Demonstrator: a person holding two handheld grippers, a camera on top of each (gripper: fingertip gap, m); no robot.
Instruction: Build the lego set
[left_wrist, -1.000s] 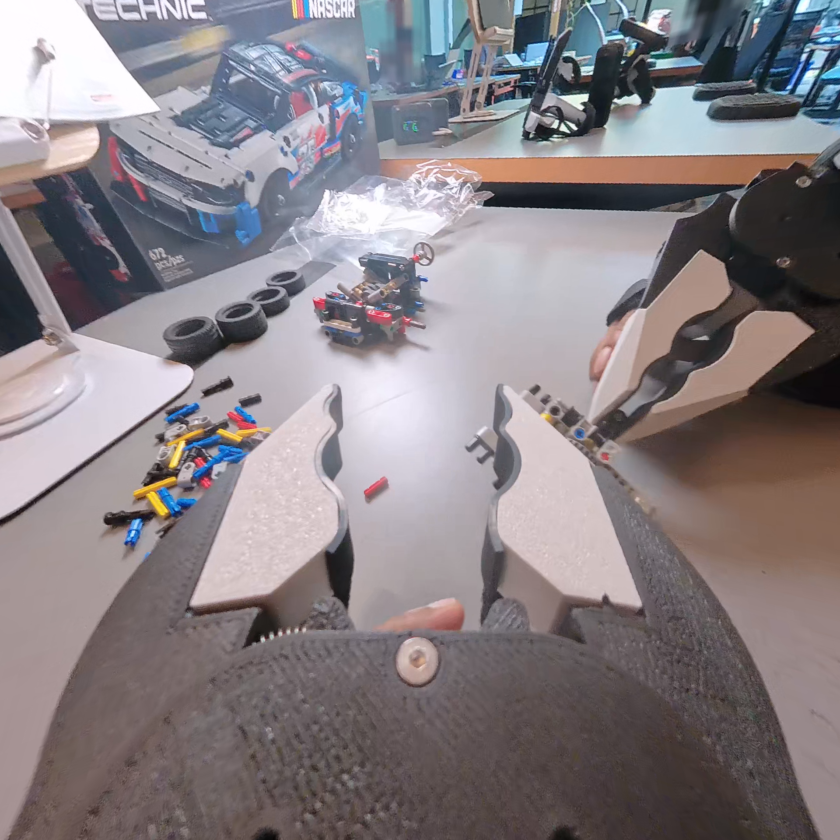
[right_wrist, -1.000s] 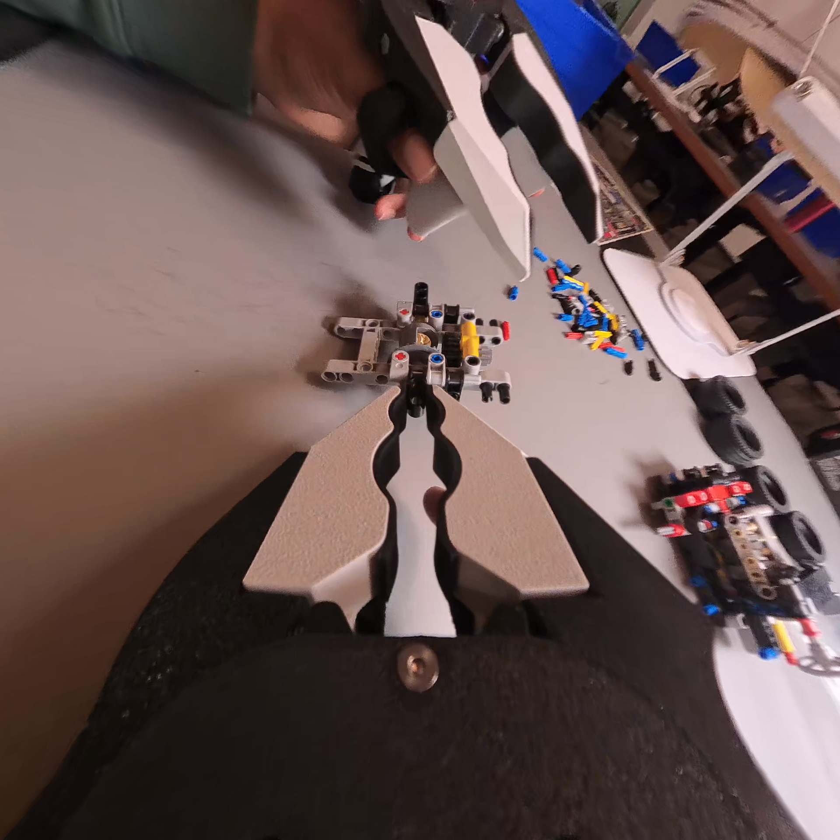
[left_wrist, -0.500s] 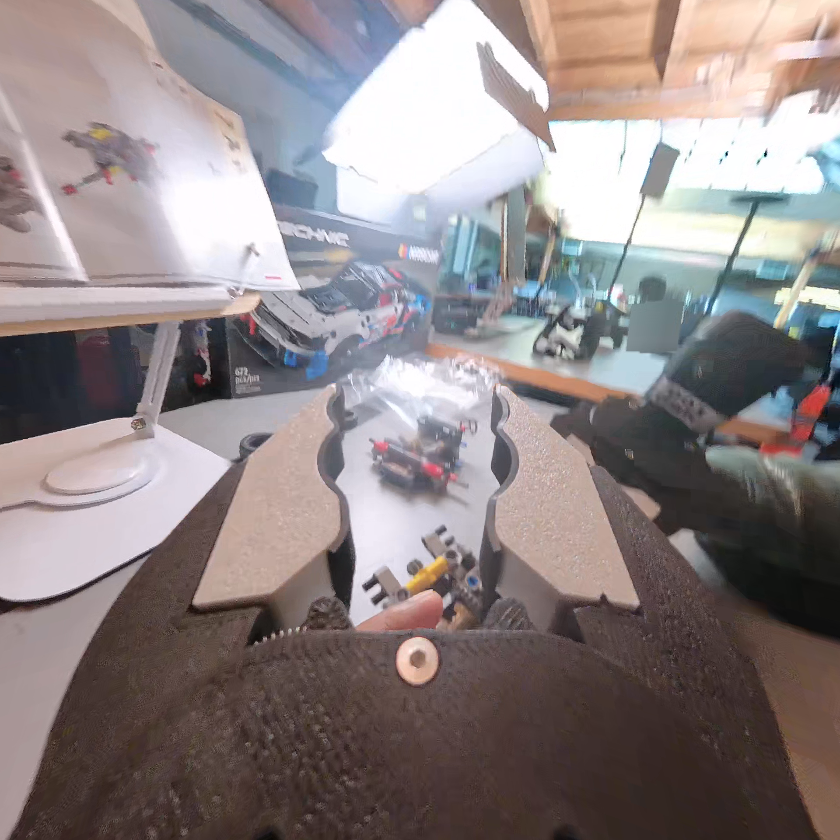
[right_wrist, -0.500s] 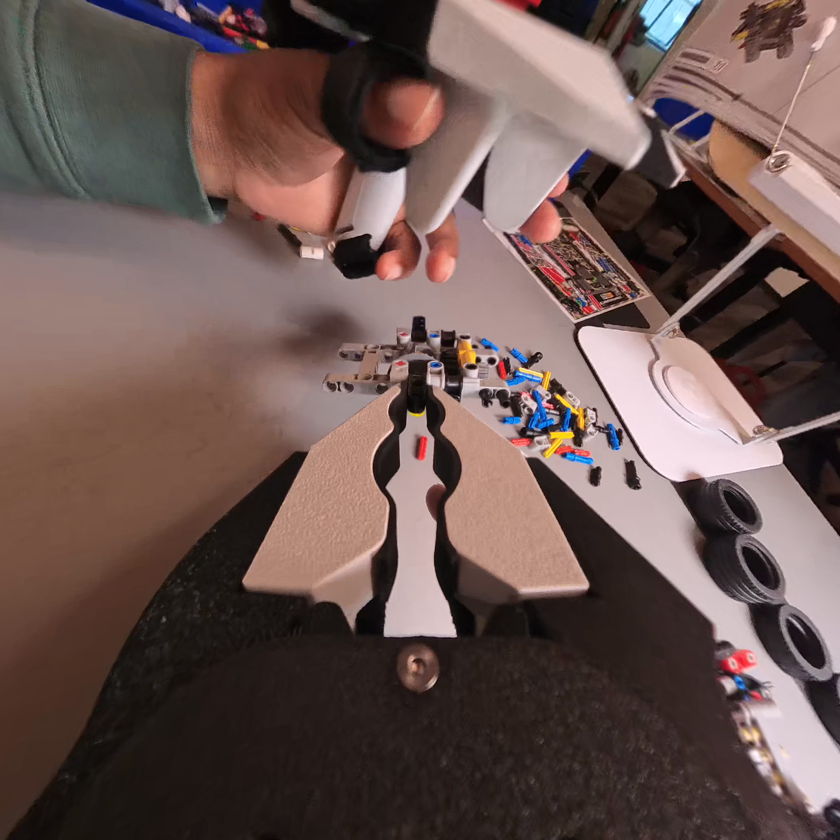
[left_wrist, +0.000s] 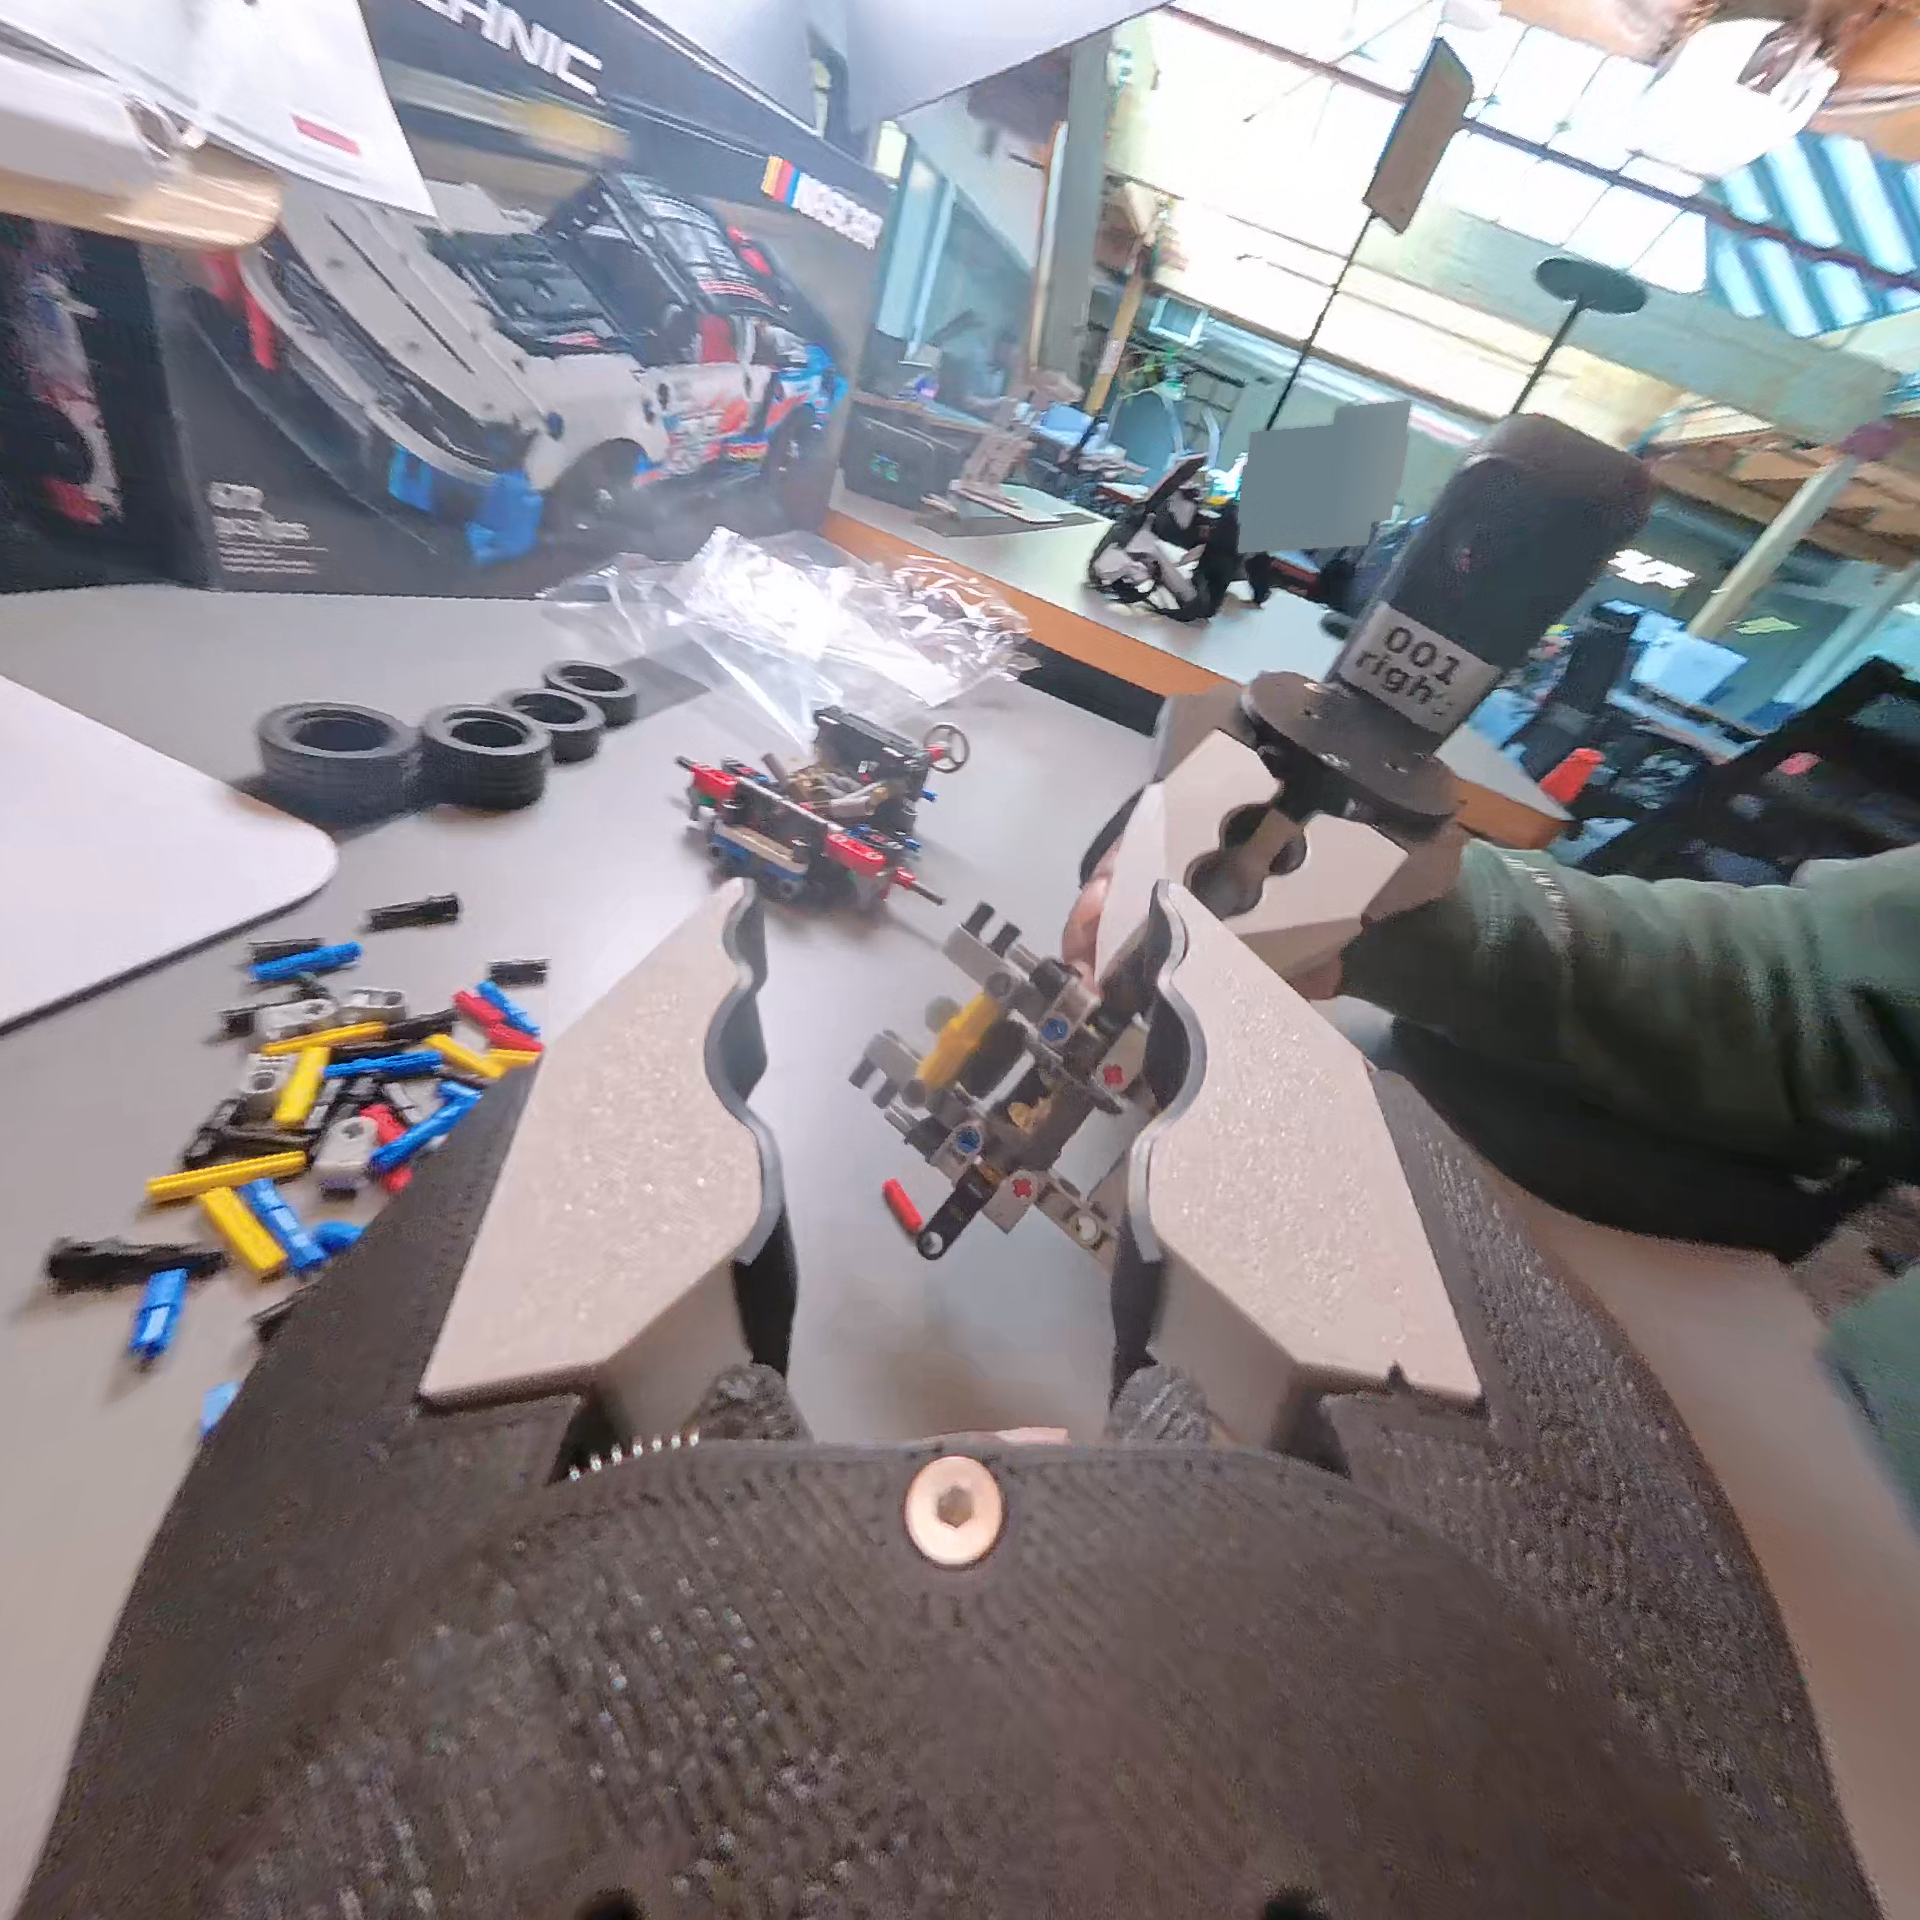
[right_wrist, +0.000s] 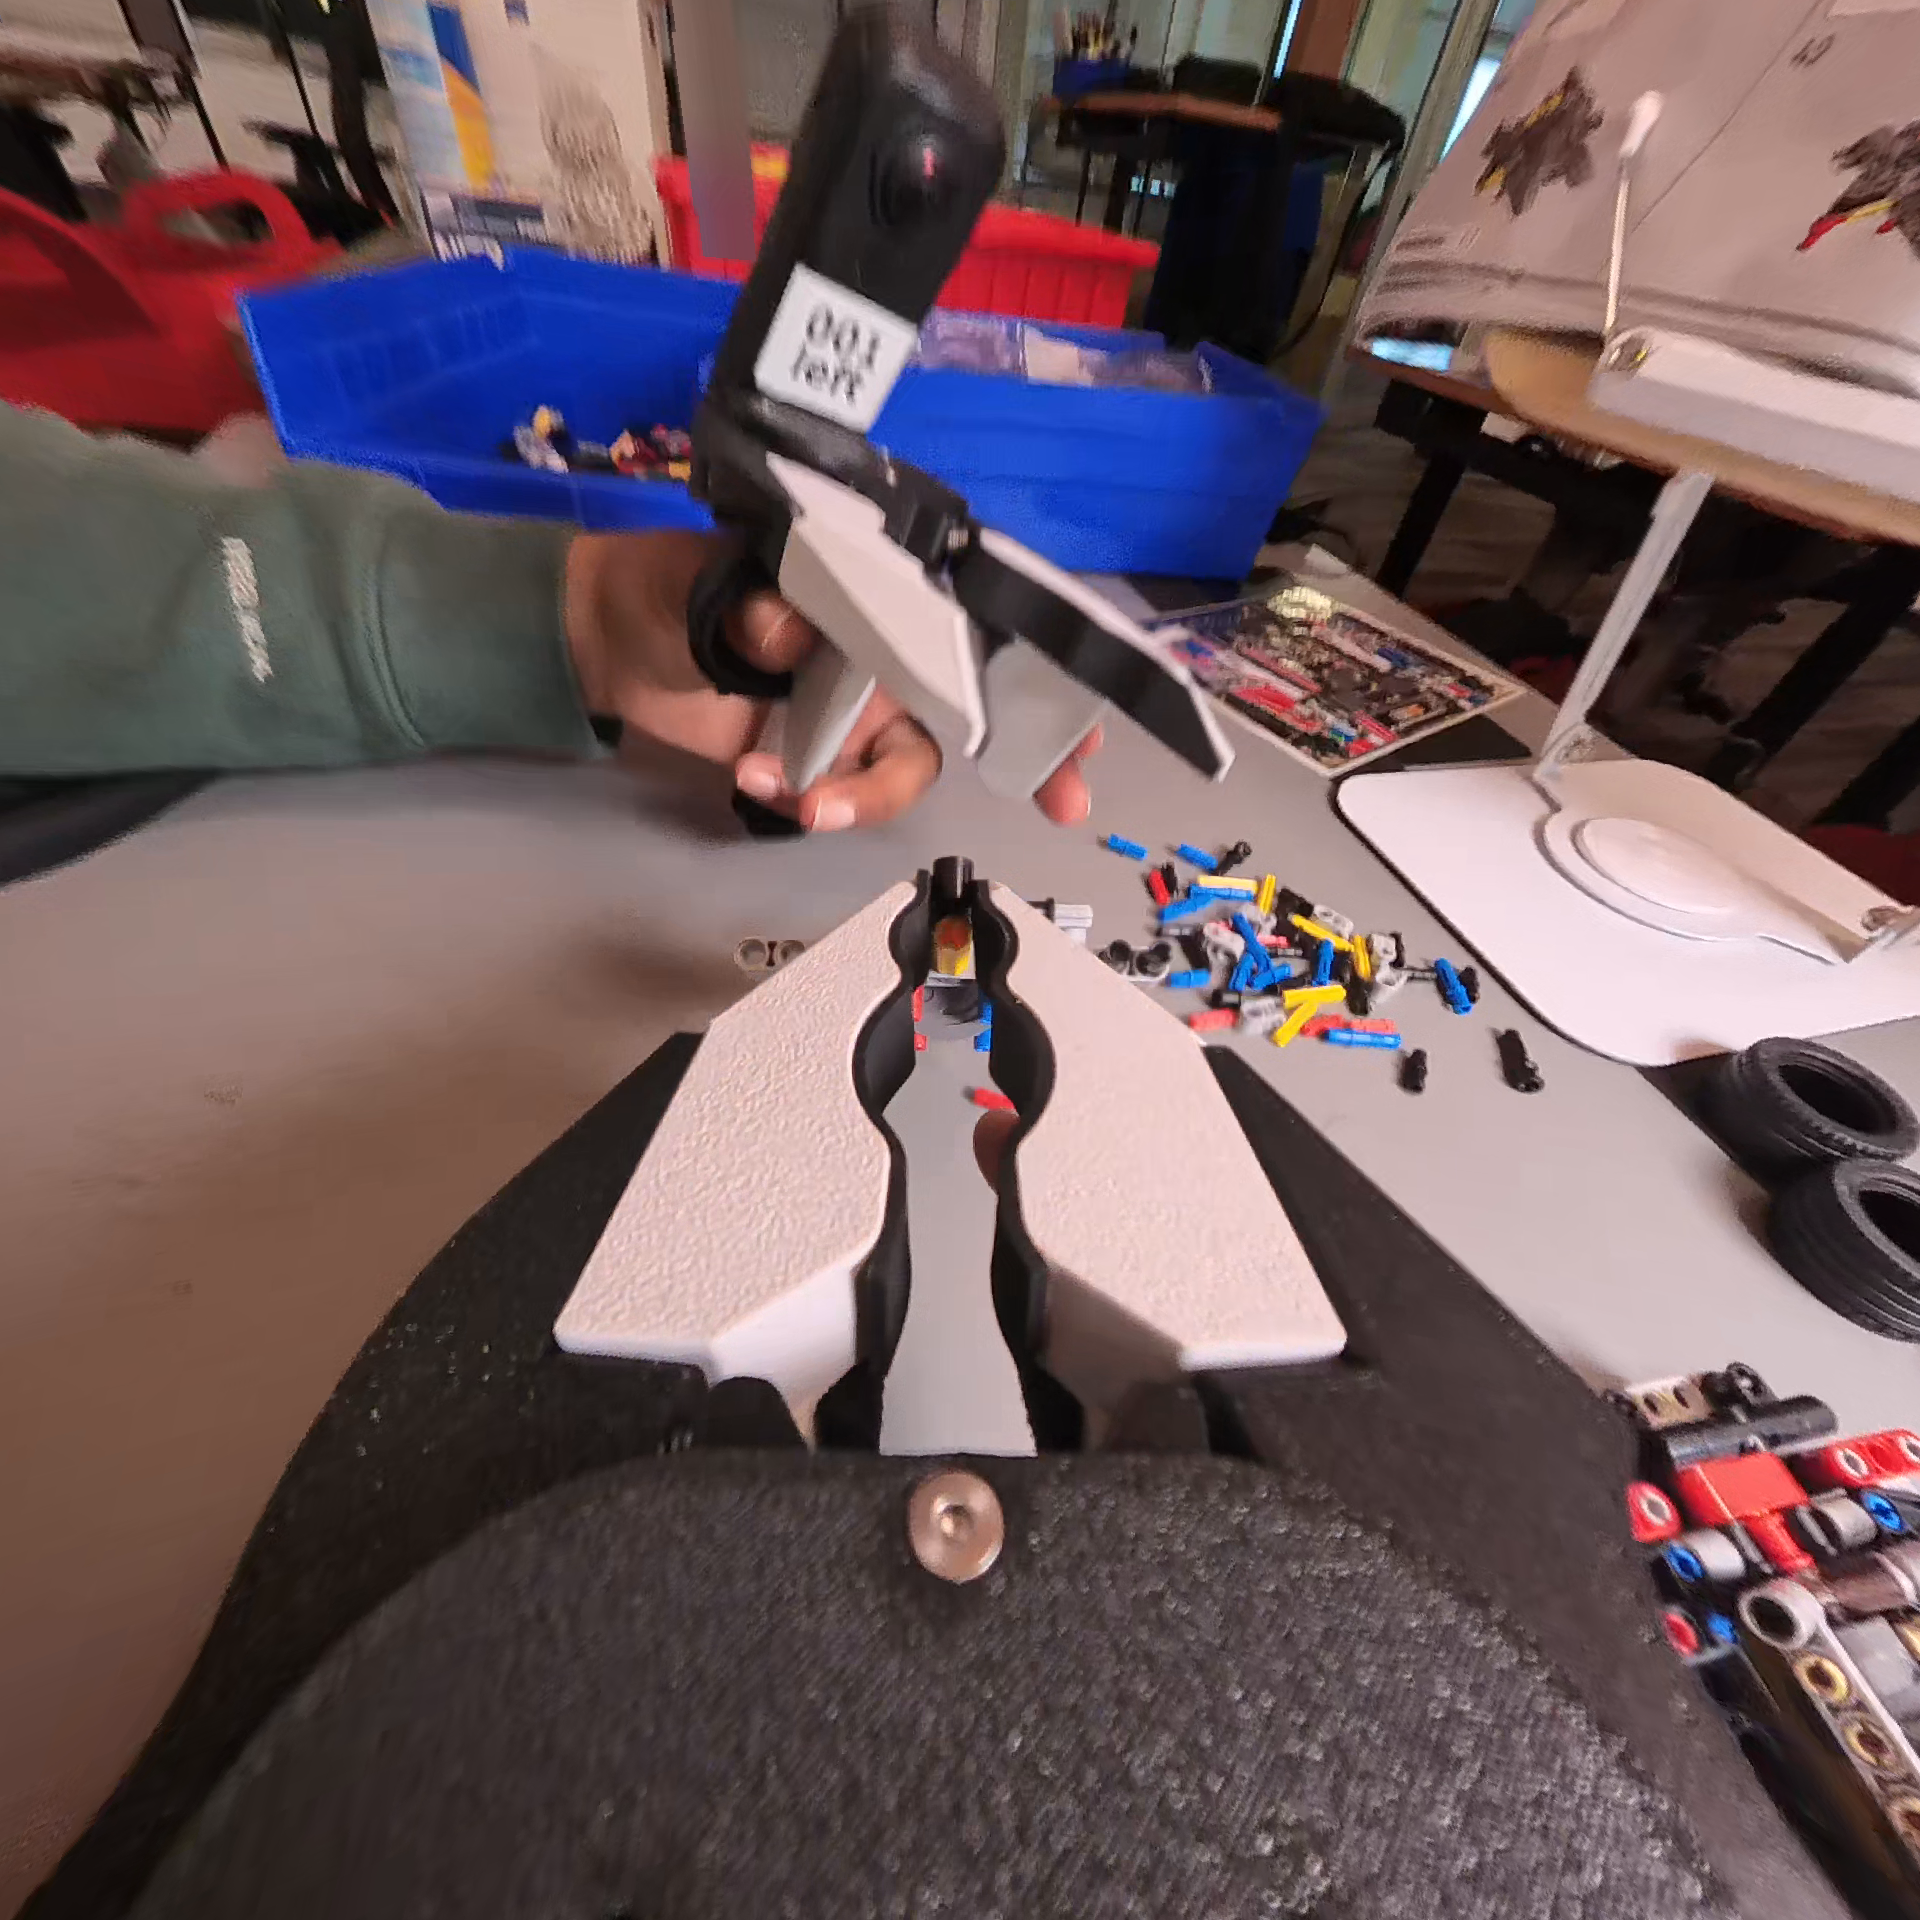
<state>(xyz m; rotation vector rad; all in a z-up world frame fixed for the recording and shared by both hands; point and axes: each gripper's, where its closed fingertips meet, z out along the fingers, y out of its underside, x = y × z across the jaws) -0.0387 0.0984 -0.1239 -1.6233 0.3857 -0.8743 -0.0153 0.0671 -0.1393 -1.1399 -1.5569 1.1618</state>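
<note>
My right gripper (right_wrist: 951, 883) is shut on a grey Technic sub-assembly (right_wrist: 951, 945), most of which its fingers hide in the right wrist view. In the left wrist view the sub-assembly (left_wrist: 1023, 1081) hangs tilted just above the grey table (left_wrist: 623, 883), with yellow, blue and red parts on it. My left gripper (left_wrist: 951, 914) is open and empty, with a finger on each side of the sub-assembly and not touching it. The right gripper (left_wrist: 1132, 956) comes in from the upper right. The left gripper (right_wrist: 1101, 753) shows open above the table.
A red pin (left_wrist: 902, 1205) lies under the sub-assembly. A pile of loose pins and beams (left_wrist: 343, 1091) lies left, by a white stand base (left_wrist: 125, 831). Beyond are a partly built chassis (left_wrist: 821, 821), several tyres (left_wrist: 447, 738), a plastic bag (left_wrist: 790, 623) and the set's box (left_wrist: 520, 343). A blue bin (right_wrist: 1039, 447) stands behind. There is about 5 centimeters between the tips of the two grippers.
My left gripper swung up, then came back down with its open fingers either side of the sub-assembly. My right gripper stayed shut on the sub-assembly and tipped it up off the table.
</note>
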